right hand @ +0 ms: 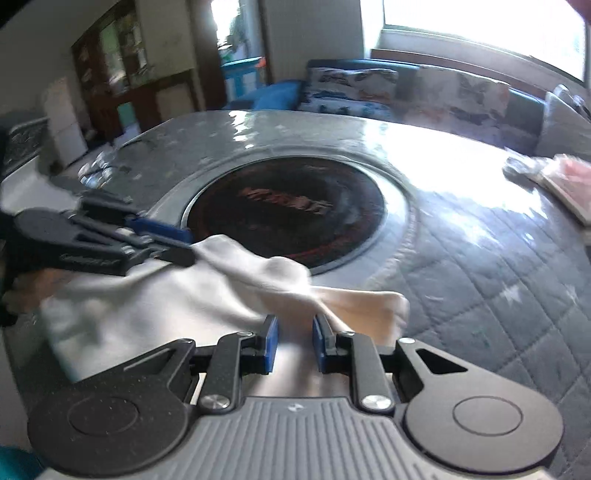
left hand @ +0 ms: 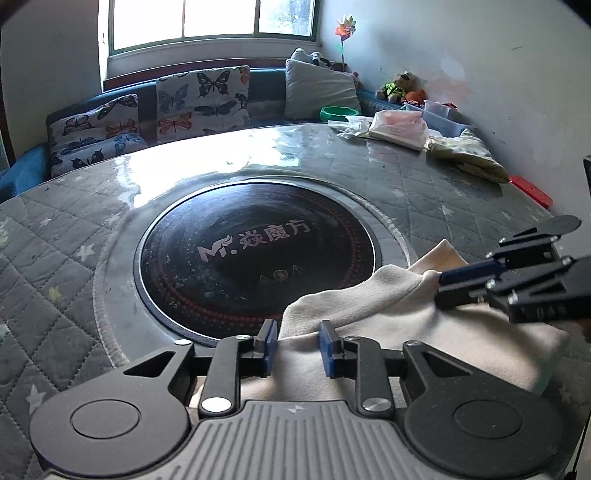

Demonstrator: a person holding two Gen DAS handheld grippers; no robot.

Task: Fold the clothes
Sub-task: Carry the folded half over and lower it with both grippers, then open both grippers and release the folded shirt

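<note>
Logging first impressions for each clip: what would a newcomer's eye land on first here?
First the black round cooktop with its pale logo, set in the middle of the quilted table. Next the cream cloth on the near edge, partly over the cooktop's rim, with the left gripper and right gripper open at it from two sides. Behind, butterfly cushions line the sofa under a bright window.

The cloth (left hand: pixel 388 314) lies on the table (left hand: pixel 74 258), right of the inset burner (left hand: pixel 255 258).
</note>
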